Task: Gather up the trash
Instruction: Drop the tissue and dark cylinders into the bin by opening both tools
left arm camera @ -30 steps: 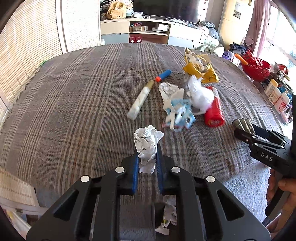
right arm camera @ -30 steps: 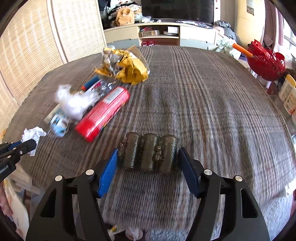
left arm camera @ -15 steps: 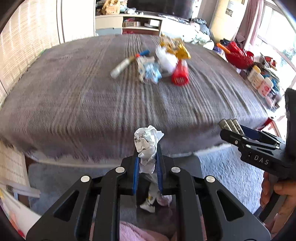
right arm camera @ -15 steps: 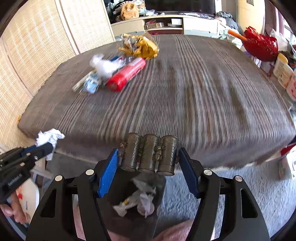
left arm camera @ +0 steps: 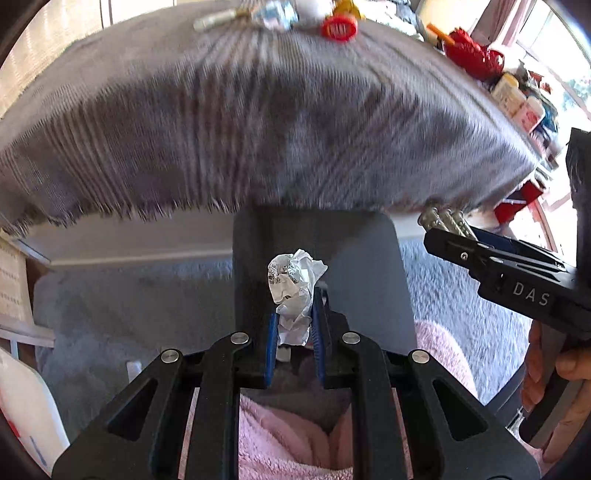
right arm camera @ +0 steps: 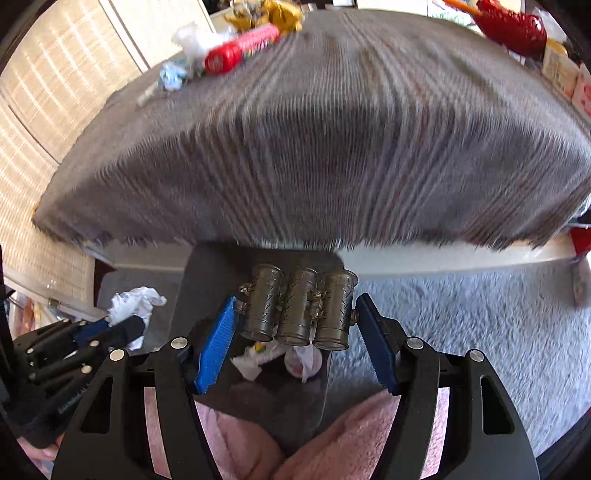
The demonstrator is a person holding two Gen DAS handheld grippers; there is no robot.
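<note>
My left gripper (left arm camera: pixel 294 317) is shut on a crumpled white paper wad (left arm camera: pixel 293 284) and holds it over a dark grey trash bin (left arm camera: pixel 362 258) that stands on the floor in front of the table. My right gripper (right arm camera: pixel 295 321) is shut on a bronze three-tube metal piece (right arm camera: pixel 297 308), held above the same bin (right arm camera: pixel 207 280), which has paper scraps (right arm camera: pixel 255 363) inside. The left gripper with its paper wad (right arm camera: pixel 133 302) shows at the left of the right wrist view. The right gripper (left arm camera: pixel 443 221) shows at the right of the left wrist view.
The plaid-covered table (left arm camera: pixel 258 110) carries more trash at its far side: a red tube (right arm camera: pixel 240 50), a yellow wrapper (right arm camera: pixel 273 14), white and blue scraps (right arm camera: pixel 173 75). Grey carpet (right arm camera: pixel 461 314) lies below. A pink robe (left arm camera: pixel 280 443) is close under the grippers. Red basket (left arm camera: pixel 472 55) at right.
Both grippers have pulled back off the table and tipped down, so they now hang over the trash bin. Each keeps its hold on its item.
</note>
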